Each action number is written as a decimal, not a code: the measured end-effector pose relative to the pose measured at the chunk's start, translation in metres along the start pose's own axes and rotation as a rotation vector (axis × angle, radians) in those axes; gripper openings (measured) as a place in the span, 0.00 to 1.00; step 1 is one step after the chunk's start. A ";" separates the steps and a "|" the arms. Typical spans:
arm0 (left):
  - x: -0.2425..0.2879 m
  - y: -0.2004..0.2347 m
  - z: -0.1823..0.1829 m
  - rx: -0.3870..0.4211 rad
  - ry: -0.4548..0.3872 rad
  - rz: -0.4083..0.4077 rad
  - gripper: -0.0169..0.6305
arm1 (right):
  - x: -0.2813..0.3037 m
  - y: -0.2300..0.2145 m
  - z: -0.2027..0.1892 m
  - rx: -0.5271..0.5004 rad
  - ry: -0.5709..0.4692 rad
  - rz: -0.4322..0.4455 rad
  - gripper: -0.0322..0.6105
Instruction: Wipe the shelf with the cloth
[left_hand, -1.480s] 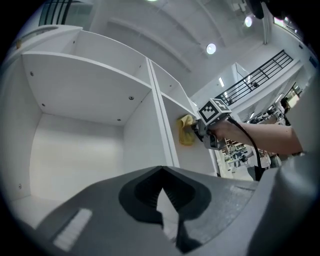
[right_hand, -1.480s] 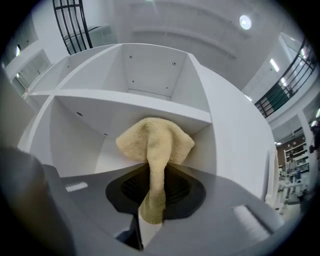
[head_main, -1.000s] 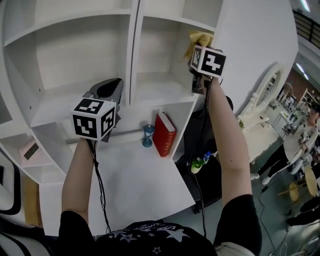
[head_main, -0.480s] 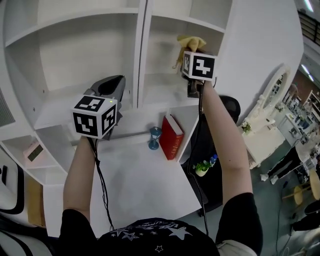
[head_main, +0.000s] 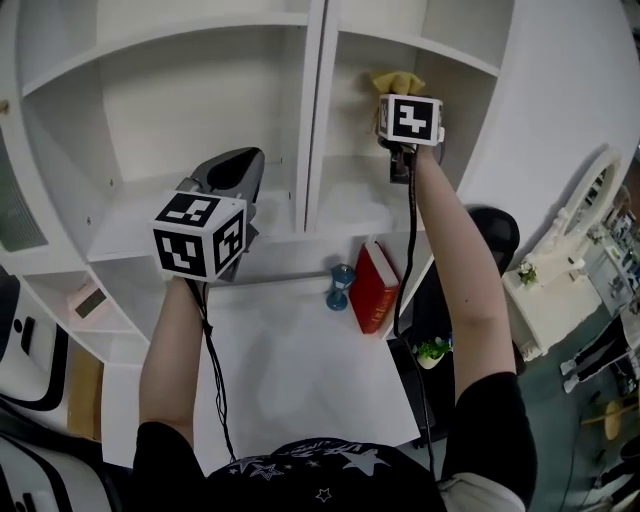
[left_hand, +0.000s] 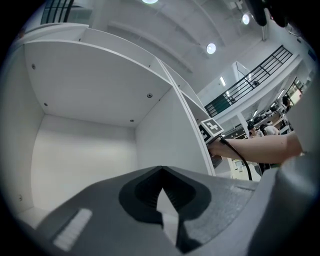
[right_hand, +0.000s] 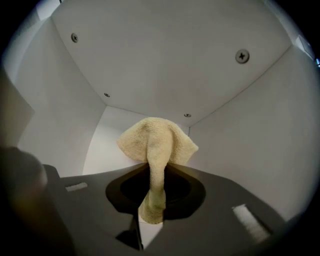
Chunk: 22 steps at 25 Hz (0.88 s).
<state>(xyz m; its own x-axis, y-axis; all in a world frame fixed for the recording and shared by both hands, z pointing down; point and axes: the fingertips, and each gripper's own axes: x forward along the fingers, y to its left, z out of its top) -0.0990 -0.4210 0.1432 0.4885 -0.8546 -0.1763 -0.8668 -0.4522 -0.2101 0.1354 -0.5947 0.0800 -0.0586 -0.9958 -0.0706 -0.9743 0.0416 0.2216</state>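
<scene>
Within the shelf (head_main: 350, 205), right gripper (right_hand: 150, 216) pinches a bunched yellow cloth (right_hand: 156, 142); left gripper (left_hand: 162, 200) clenched, empty; red book (head_main: 375, 287) below.

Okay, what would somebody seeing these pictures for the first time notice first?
First, the pale yellow terry cloth clamped in the right gripper, held up inside a right-hand compartment of the white shelf unit. Next, the left gripper, shut with nothing in it, facing the compartment to the left. Below, a red book stands next to a small blue hourglass on the white desk top.
</scene>
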 end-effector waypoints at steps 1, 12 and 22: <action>0.002 0.001 0.000 -0.001 0.000 0.002 0.03 | 0.006 -0.001 -0.001 -0.003 0.004 -0.001 0.18; 0.017 0.010 -0.009 -0.015 0.008 -0.002 0.03 | 0.044 -0.025 -0.009 -0.011 0.034 -0.076 0.18; 0.021 0.008 -0.006 -0.018 0.006 -0.020 0.03 | 0.039 -0.023 -0.010 0.000 0.048 -0.080 0.18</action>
<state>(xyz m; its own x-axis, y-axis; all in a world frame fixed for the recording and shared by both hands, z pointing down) -0.0965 -0.4448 0.1435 0.5052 -0.8467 -0.1666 -0.8585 -0.4736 -0.1966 0.1577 -0.6350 0.0820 0.0300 -0.9987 -0.0418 -0.9755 -0.0384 0.2167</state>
